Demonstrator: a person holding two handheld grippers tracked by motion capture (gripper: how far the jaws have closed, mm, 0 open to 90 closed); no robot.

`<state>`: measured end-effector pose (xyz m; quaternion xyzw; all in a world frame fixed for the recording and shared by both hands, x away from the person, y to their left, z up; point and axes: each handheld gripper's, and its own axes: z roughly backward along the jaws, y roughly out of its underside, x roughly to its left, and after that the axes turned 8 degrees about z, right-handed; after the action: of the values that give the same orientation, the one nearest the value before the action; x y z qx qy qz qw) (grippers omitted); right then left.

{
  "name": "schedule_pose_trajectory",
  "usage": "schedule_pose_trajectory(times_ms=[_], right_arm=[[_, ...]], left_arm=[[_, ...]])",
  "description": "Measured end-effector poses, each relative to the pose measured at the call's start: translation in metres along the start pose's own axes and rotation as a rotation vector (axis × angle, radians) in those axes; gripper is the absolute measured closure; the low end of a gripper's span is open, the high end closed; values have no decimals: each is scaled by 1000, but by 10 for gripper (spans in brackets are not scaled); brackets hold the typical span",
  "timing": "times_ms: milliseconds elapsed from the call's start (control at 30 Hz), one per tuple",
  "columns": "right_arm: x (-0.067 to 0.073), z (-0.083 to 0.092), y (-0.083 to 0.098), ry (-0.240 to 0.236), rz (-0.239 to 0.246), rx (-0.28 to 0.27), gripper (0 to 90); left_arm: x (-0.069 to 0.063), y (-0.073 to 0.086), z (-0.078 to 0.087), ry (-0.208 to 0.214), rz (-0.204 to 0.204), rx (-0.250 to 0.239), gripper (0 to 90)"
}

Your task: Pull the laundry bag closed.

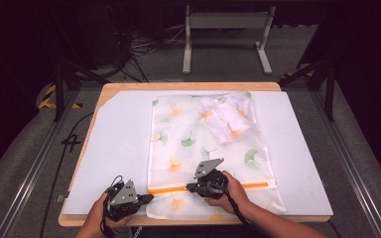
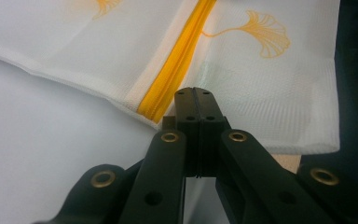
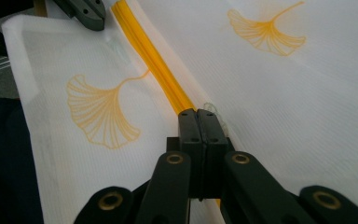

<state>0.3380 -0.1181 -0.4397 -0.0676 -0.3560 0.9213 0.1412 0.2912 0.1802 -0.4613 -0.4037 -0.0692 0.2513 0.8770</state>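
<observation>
A black "4" on the grey floor point(image 1: 15, 163) left of the table point(image 1: 188, 87)

Both grippers, left point(image 1: 148, 198) and right point(image 1: 190, 187), have black fingers, brass-ringed pivots, grey three-cornered plates and black cables.

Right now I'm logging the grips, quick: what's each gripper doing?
Left gripper: shut at the zipper's end on the mesh bag.
Right gripper: shut on the zipper, mid-bag.
</observation>
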Motion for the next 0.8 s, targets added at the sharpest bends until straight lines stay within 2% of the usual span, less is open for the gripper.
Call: schedule_pose_trajectory(times_ms=[400, 800], right_arm=[[-11, 24, 24, 36, -43, 6, 900], [-14, 42, 41, 65, -67, 6, 900]], left_arm=[[0, 0, 0, 3, 0, -2, 900], [1, 0, 0, 5, 4, -3, 900]])
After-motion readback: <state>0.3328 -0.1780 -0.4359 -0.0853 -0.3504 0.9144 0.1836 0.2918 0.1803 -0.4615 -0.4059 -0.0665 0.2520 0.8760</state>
